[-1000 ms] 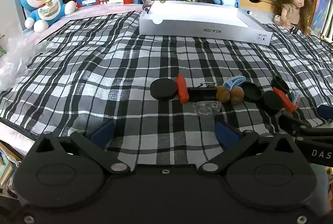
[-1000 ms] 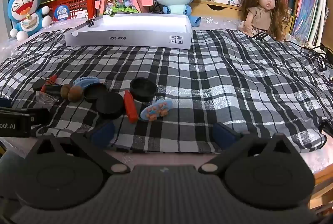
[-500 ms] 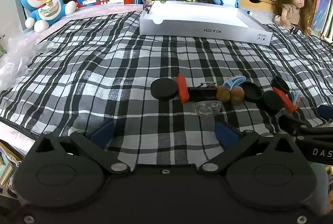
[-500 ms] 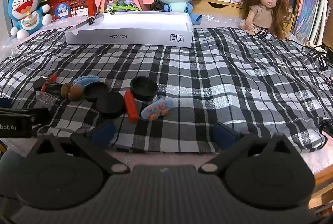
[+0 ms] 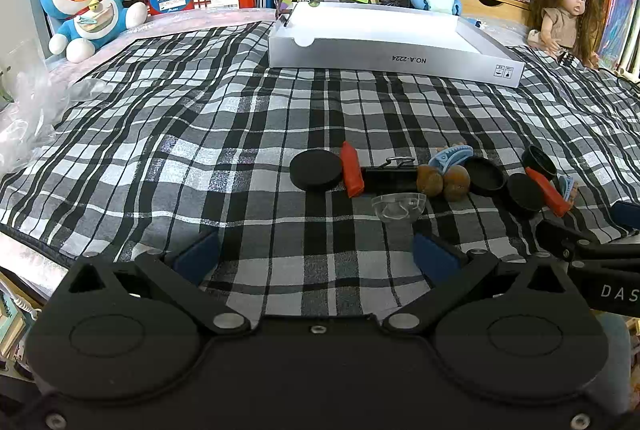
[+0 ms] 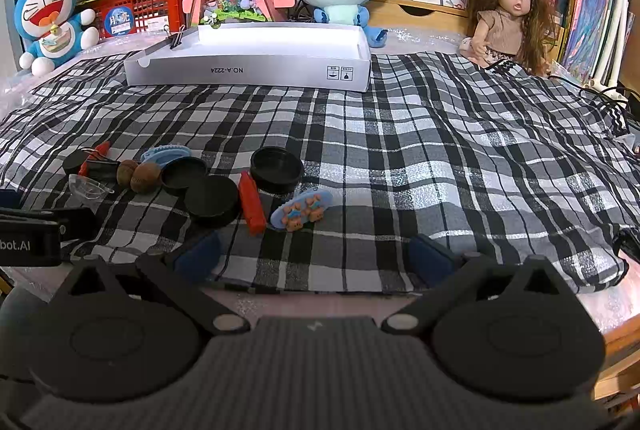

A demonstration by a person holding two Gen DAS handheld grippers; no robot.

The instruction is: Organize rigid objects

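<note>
Jaws on both grippers stand wide apart and hold nothing: the left gripper hovers low over the plaid cloth with its blue pads clear of everything, and the right gripper hangs at the near edge of the cloth, equally empty. Just ahead of the left one sits a small clear plastic dish, and behind it a tight row — a black disc, a red stick, a black binder clip and two brown nuts. Closest to the right gripper lie a second red stick, a blue clip with little bears and three more black lids, some touching one another. The white box, the likely destination, stands well apart at the far side of the cloth. Crowding looks like the main risk: a wide-open approach could nudge a neighbour or close on two pieces at once. The nuts would probably roll if bumped, the clear dish is thin and easily misjudged, and the flat discs may slip out — or the pads may pinch a fold of cloth.
</note>
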